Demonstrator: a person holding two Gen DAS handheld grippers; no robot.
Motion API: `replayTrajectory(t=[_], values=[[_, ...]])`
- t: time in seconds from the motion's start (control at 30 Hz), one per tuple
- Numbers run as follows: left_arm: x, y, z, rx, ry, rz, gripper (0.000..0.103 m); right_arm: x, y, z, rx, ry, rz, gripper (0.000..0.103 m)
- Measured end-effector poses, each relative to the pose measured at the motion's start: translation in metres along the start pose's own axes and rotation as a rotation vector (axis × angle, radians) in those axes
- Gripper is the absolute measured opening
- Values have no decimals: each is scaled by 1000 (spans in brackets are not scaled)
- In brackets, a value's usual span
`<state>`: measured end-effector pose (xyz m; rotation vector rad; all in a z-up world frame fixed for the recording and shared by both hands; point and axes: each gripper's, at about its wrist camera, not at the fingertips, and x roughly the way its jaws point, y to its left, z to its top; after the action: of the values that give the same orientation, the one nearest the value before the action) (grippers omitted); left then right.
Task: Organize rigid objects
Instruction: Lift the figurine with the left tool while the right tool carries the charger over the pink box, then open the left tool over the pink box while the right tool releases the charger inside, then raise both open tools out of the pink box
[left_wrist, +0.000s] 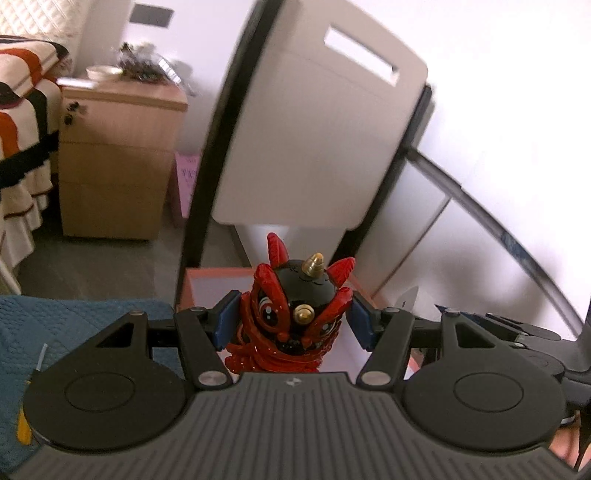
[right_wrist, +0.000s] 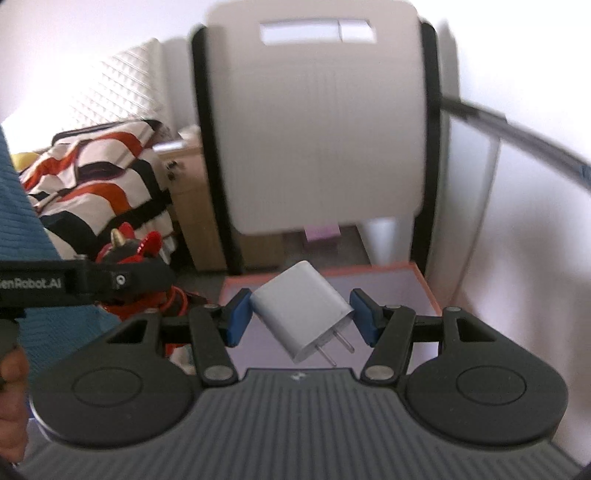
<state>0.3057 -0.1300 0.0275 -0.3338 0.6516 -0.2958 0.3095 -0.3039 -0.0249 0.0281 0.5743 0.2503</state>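
My left gripper (left_wrist: 291, 320) is shut on a red and black lion-dance figurine (left_wrist: 295, 317) with a gold horn, holding it above the near edge of an orange-rimmed box (left_wrist: 207, 275). My right gripper (right_wrist: 301, 318) is shut on a white wall charger (right_wrist: 303, 314), tilted with its two prongs pointing down and right, above the same box (right_wrist: 424, 280) with its pale lilac floor. The figurine (right_wrist: 129, 243) and the left gripper show at the left of the right wrist view.
A white chair back (left_wrist: 317, 122) with black frame stands right behind the box, also in the right wrist view (right_wrist: 321, 129). A wooden bedside cabinet (left_wrist: 114, 155) and a bed with a striped blanket (right_wrist: 92, 177) are at left. Blue cloth (left_wrist: 74, 332) lies below.
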Motion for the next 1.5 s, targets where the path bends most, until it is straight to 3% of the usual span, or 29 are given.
replayTrajectory(t=[0.4, 0.63, 0.83, 1.17, 1.23, 1.33, 1.5], values=[[89, -14, -36, 10, 196, -10, 67, 55, -45, -37, 68, 222, -33, 61], [126, -10, -55, 7, 328, -22, 67, 86, -54, -59, 69, 343, -29, 61], [148, -1, -67, -29, 410, 10, 67, 103, -60, -75, 73, 417, -29, 61], [161, 2, -70, -32, 424, 21, 68, 112, -69, -88, 100, 459, -37, 62], [158, 3, -68, -41, 424, 20, 75, 110, -69, -88, 96, 455, -41, 60], [147, 1, -64, -39, 388, 20, 75, 107, -71, -84, 106, 440, -51, 68], [122, 0, -54, -24, 309, 29, 75, 95, -70, -72, 103, 388, -52, 70]])
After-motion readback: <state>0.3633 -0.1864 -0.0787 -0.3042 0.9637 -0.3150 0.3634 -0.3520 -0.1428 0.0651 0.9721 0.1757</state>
